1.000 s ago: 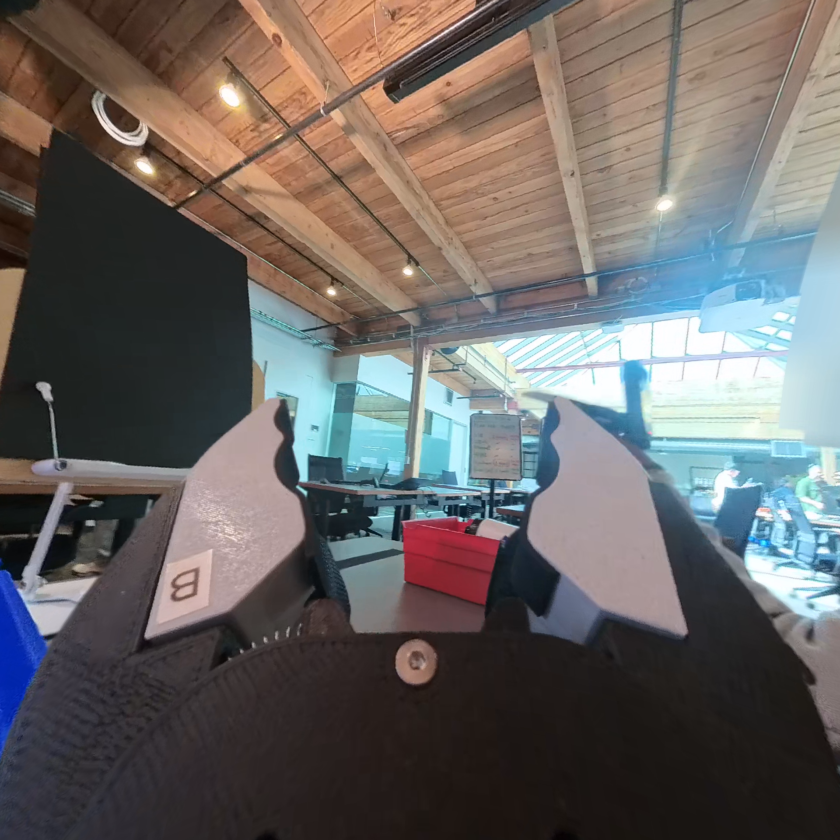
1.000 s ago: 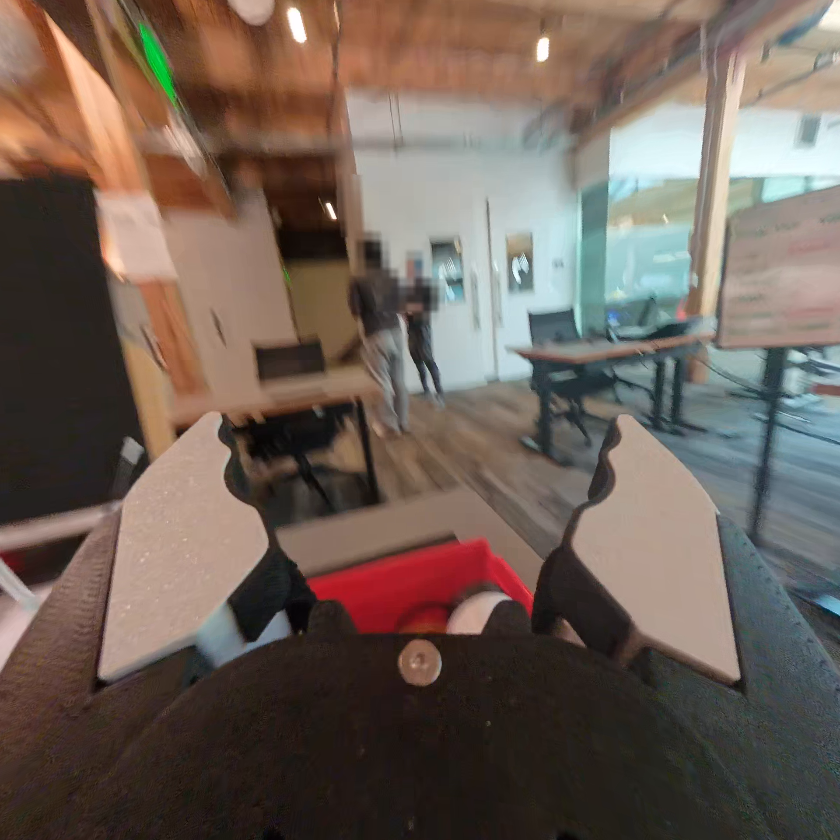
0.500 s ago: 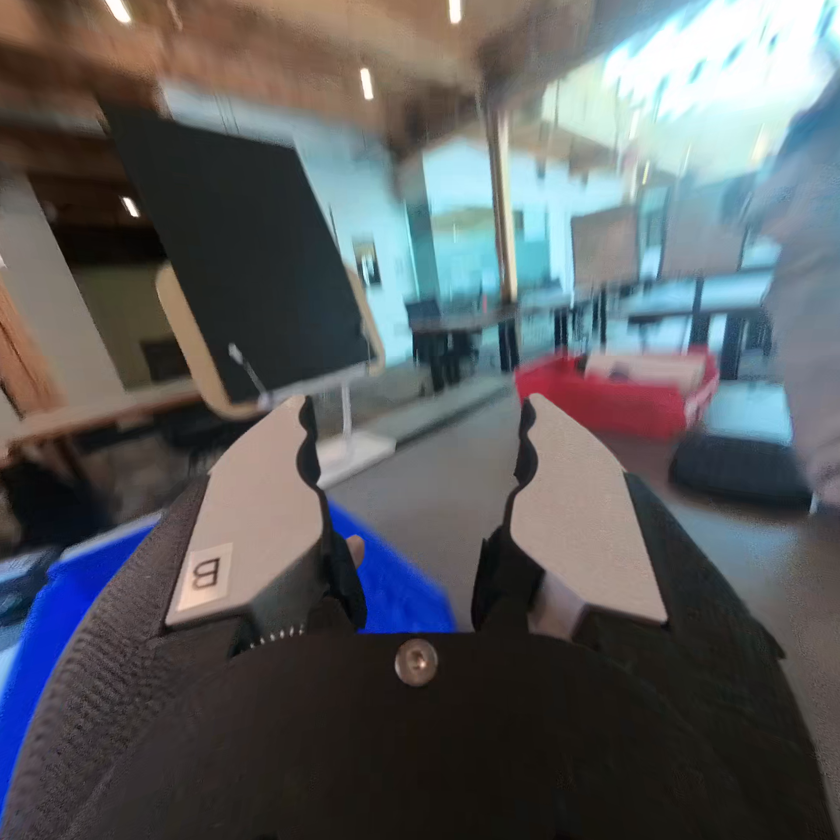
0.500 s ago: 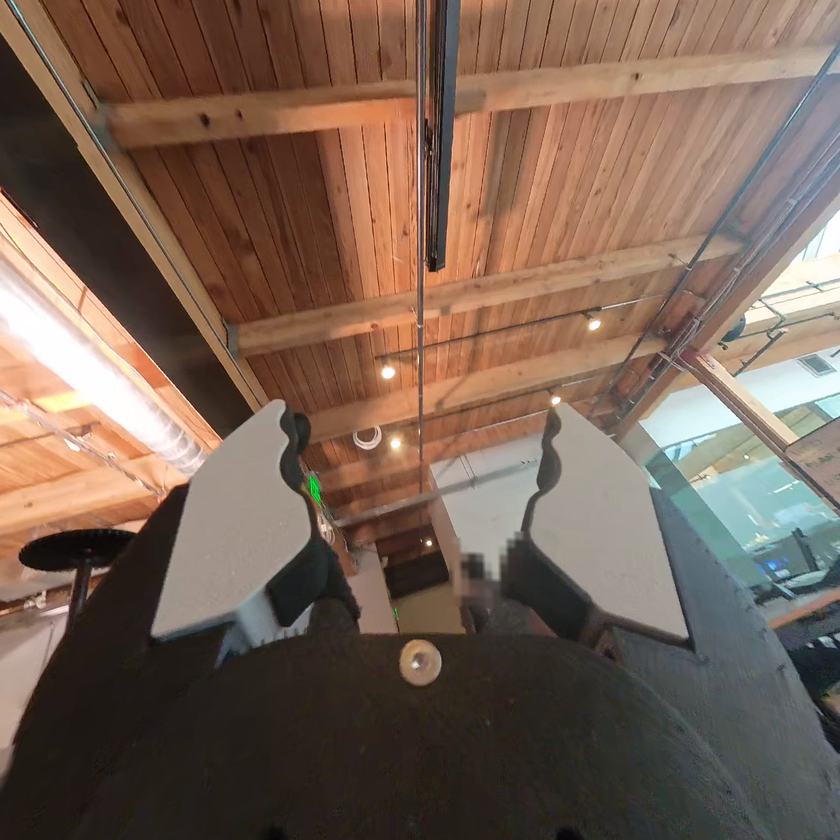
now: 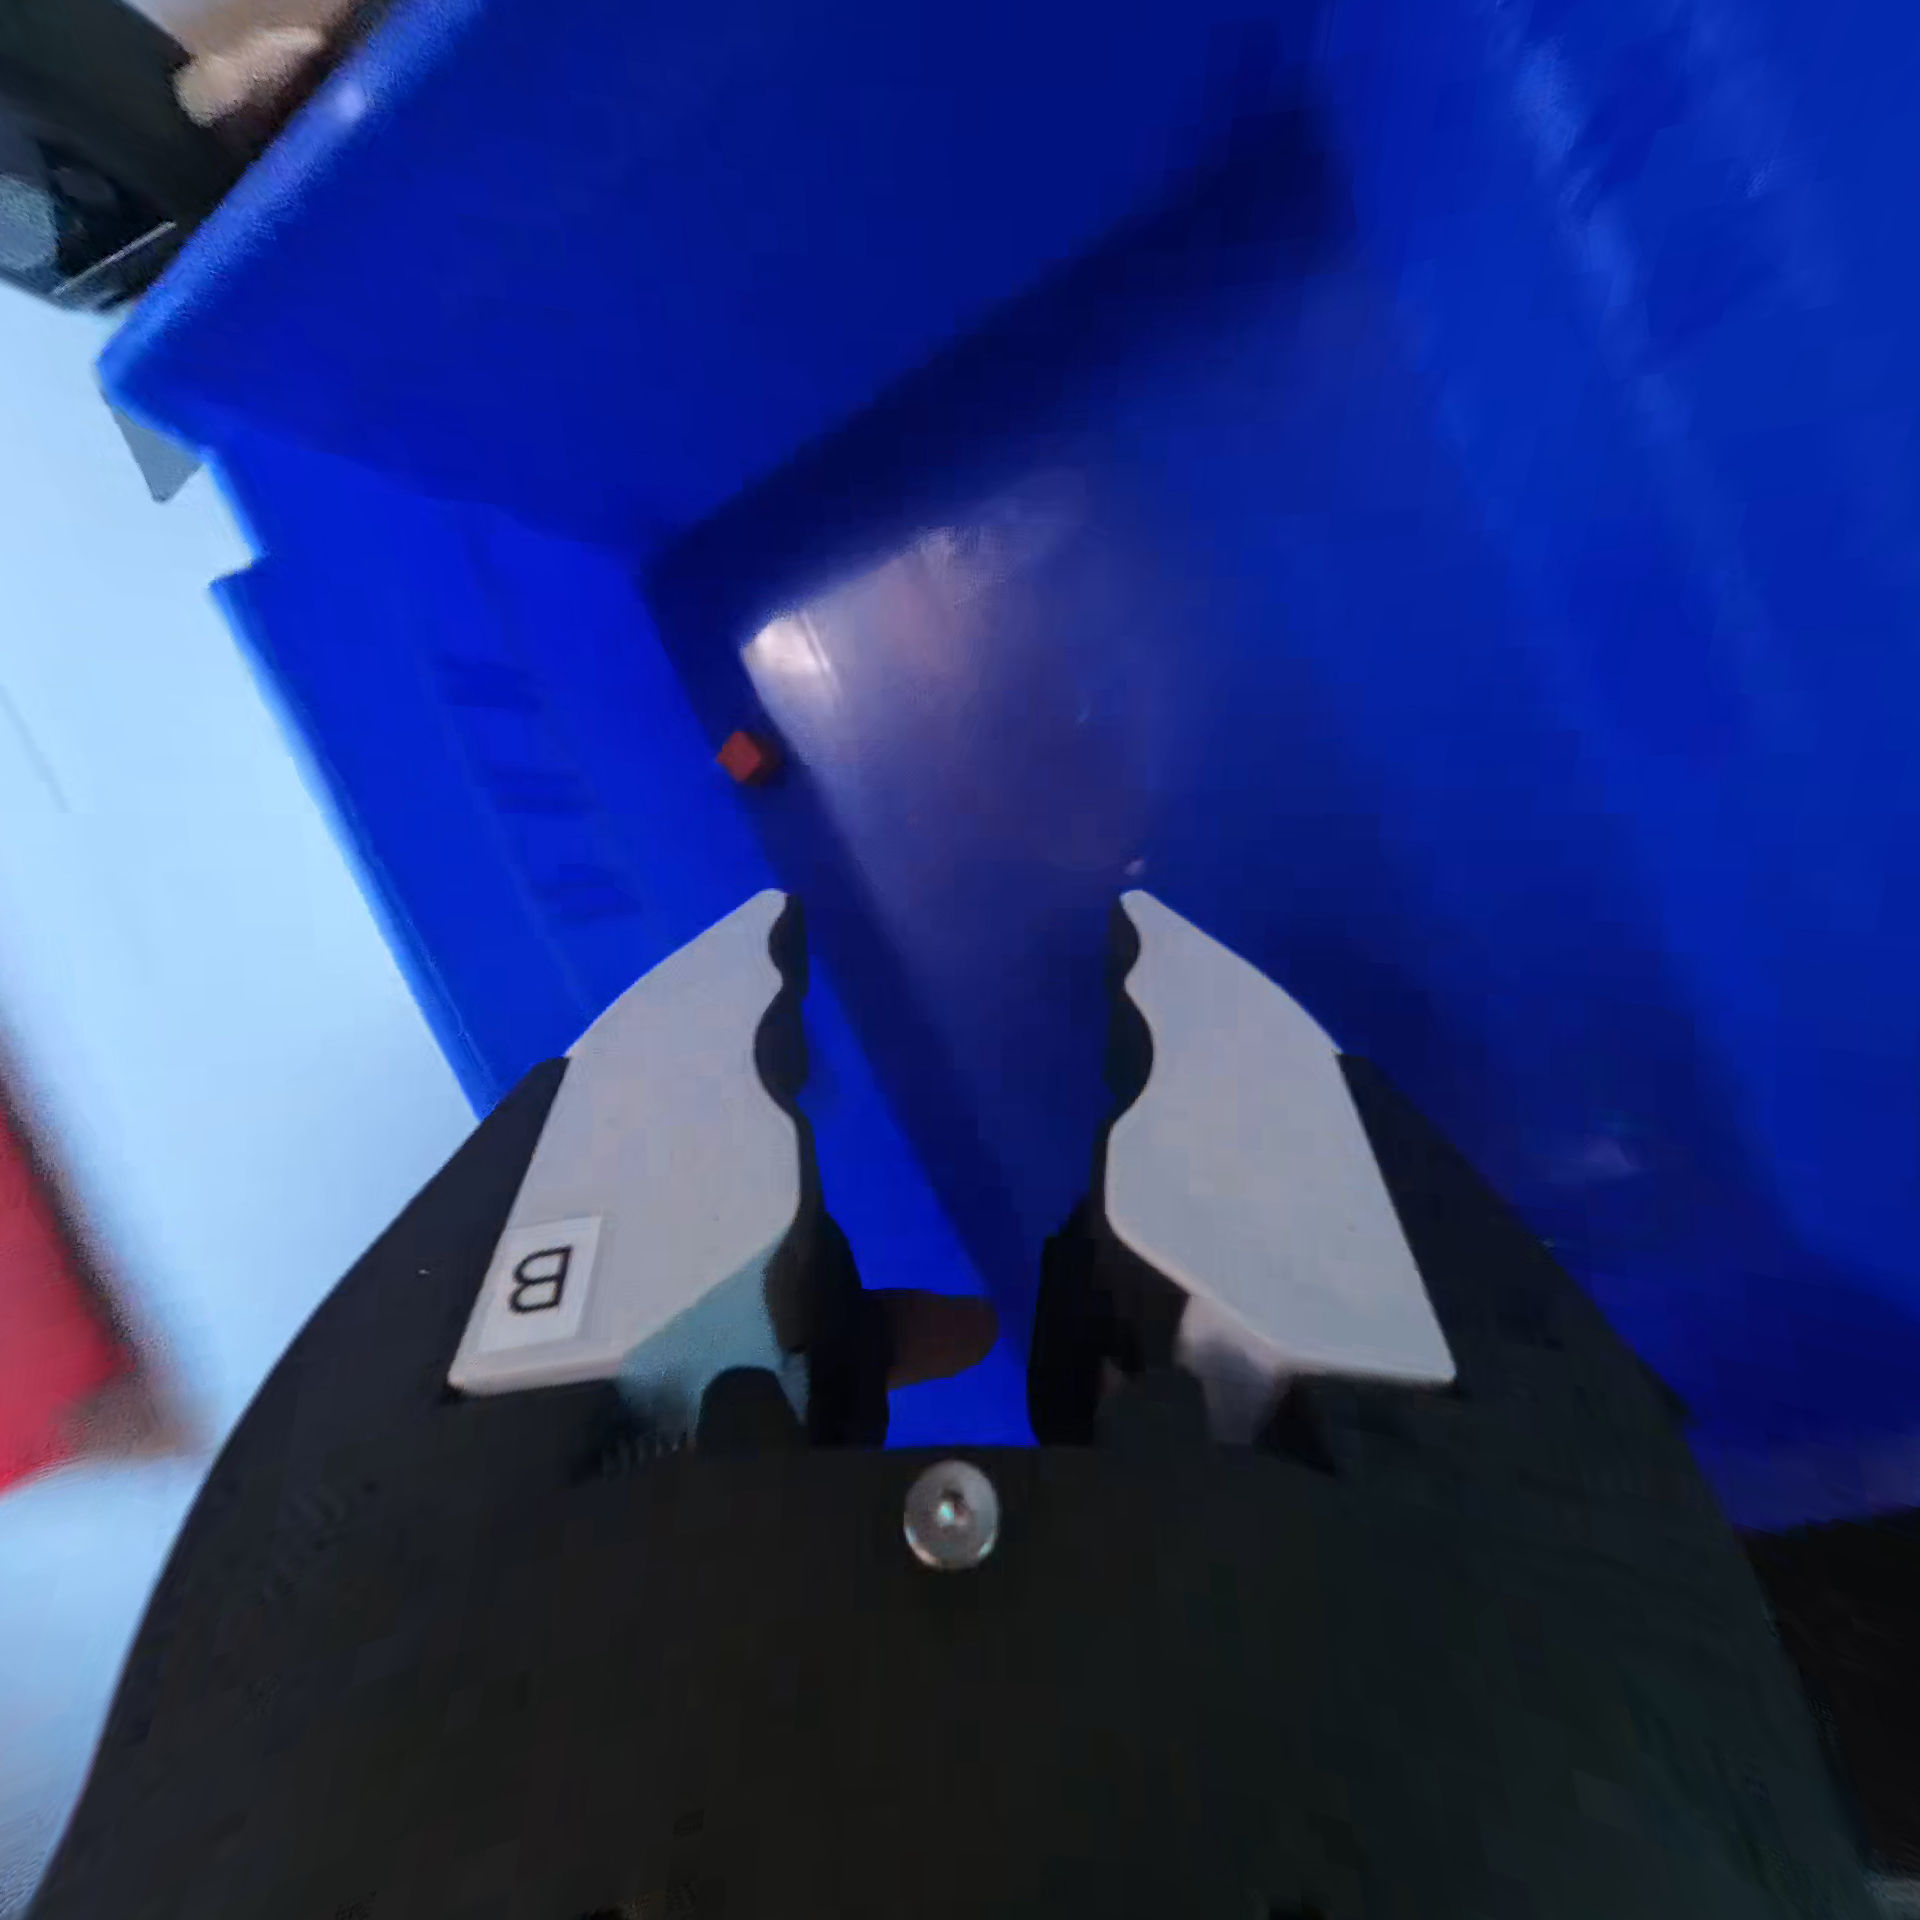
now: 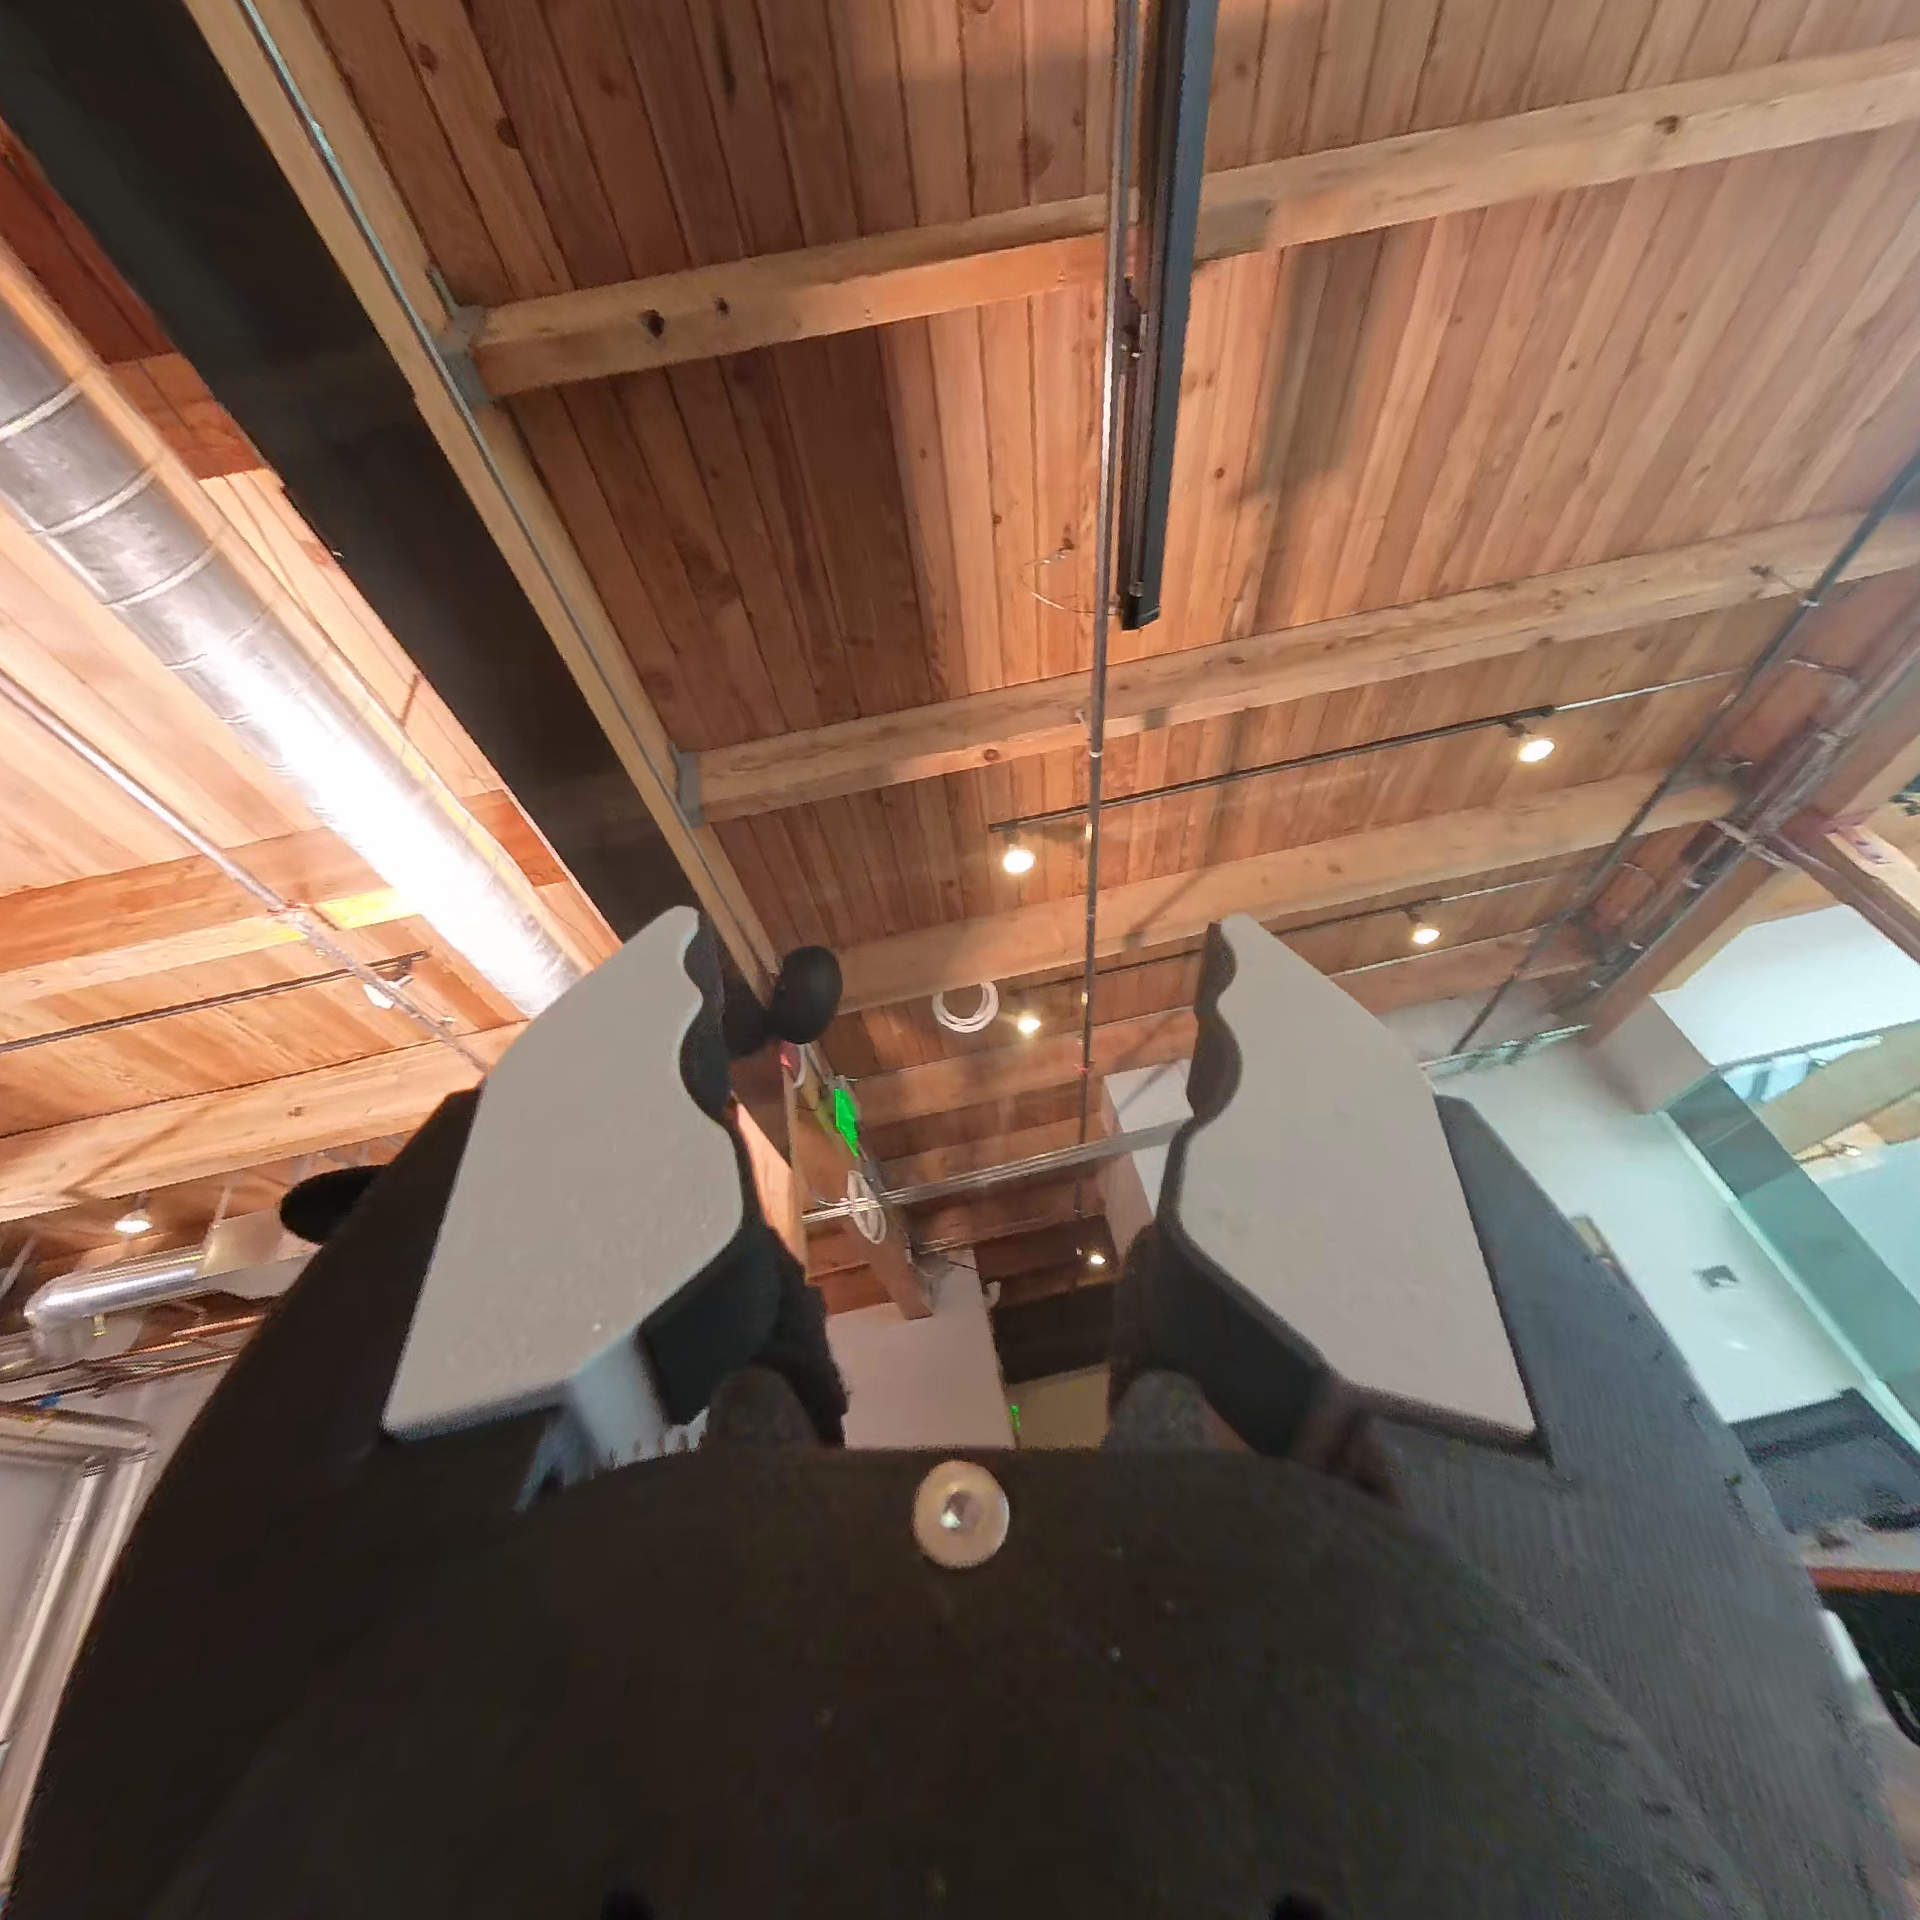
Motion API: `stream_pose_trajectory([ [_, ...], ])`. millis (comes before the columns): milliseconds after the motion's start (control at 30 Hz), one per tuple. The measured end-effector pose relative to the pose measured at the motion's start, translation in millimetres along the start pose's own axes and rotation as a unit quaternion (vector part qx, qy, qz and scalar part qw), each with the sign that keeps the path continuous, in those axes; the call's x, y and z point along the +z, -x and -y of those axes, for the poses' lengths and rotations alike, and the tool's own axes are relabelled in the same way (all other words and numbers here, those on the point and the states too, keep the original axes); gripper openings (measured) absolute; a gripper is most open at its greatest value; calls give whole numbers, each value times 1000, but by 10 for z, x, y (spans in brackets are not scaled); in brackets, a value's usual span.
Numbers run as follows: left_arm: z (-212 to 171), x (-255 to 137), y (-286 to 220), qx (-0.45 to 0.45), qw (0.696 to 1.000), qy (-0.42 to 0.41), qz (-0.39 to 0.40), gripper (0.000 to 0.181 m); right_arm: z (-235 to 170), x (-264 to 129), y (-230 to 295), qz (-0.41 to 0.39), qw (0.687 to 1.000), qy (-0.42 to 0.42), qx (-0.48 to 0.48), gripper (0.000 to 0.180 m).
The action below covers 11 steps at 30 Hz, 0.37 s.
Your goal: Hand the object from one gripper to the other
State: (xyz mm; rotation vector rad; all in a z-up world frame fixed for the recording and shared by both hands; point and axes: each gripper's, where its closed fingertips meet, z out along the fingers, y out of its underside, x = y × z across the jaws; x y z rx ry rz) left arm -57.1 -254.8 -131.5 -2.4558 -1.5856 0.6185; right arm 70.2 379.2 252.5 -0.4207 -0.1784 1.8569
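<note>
My left gripper [image 5: 951,914] is open and empty. It points down into a blue bin [image 5: 1039,364], with its fingertips above the bin floor. A small red cube [image 5: 743,755] lies on the bin floor by the left wall, ahead and left of my fingertips. My right gripper [image 6: 951,935] is open and empty. It points up at the wooden ceiling, and no task object shows in its view.
A pale surface [image 5: 156,831] lies left of the bin, with a blurred red thing [image 5: 52,1299] at the left edge. The right wrist view shows wooden beams [image 6: 1143,665], a metal duct [image 6: 260,665] and a black light rail [image 6: 1158,312]. The tips of one gripper are about 75 centimeters away from the tips of the other. The small red cube [image 5: 743,755] lies around 8 centimeters away from my left fingertips.
My left gripper swung from facing the room to pointing down into the blue bin. My right gripper tilted up from the room to the ceiling and has since held there.
</note>
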Motion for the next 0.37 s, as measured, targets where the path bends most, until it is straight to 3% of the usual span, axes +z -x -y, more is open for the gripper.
stream_pose_trajectory([
  [167, -114, 293, 135, 253, 956, 143, -24, 50, -38, 7, 252, 39, 999, -6, 26, 84],
  [300, -110, 322, 425, 372, 904, 210, 13, 43, -95, 9, 486, 75, 997, -5, 34, 79],
  [367, -53, 345, 485, 387, 899, 205, 6, 41, -135, 3, 635, 101, 994, -6, 37, 77],
])
